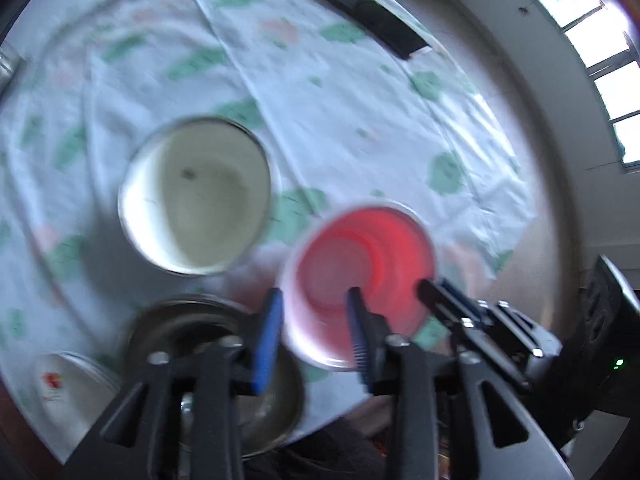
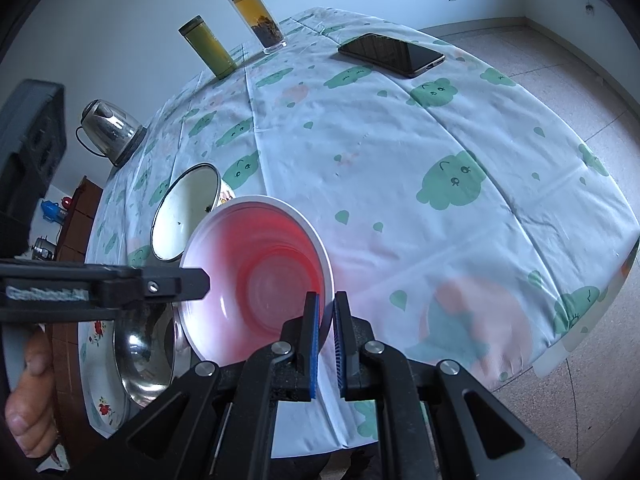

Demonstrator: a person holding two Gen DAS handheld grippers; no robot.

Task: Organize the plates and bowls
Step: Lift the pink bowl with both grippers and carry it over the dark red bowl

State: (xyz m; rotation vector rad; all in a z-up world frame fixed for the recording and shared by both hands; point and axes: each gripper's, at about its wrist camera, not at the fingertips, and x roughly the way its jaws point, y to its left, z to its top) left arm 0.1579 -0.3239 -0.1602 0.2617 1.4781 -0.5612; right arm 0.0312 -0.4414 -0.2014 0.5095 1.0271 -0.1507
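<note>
from the left wrist view, the left gripper (image 1: pixel 314 328) points almost straight down at the table, its blue pads (image 1: pixel 267 340) standing apart. the near rim of the red bowl (image 1: pixel 362 276) runs between them, one pad outside the wall and one inside, but the picture is too blurred to say they press on it. the red bowl sits near the table's near edge on the flowered tablecloth (image 1: pixel 340 120). just beyond it to the left stands a cream enamel bowl (image 1: pixel 196 196), apart from the red one. below that, partly behind the gripper's frame, is a steel bowl (image 1: pixel 180 332), and a white plate (image 1: pixel 64 392) with a red mark lies at the lower left. the right gripper (image 1: pixel 430 290) comes in from the right, its tip on the red bowl's rim. a dark phone (image 1: pixel 376 24) lies far across the cloth.

from the right wrist view, the right gripper (image 2: pixel 327 320) is clamped on the red bowl (image 2: pixel 256 276), its pads pinching the near rim so the bowl stands tilted. the left gripper's finger (image 2: pixel 176 284) reaches in over the opposite side. the enamel bowl (image 2: pixel 184 216) is just behind, the steel bowl (image 2: pixel 144 356) at the lower left resting on the floral plate (image 2: pixel 96 360). a hand (image 2: pixel 30 392) shows at the left edge. a kettle (image 2: pixel 108 128), two bottles (image 2: pixel 208 48) and the phone (image 2: pixel 392 54) stand farther back.
</note>
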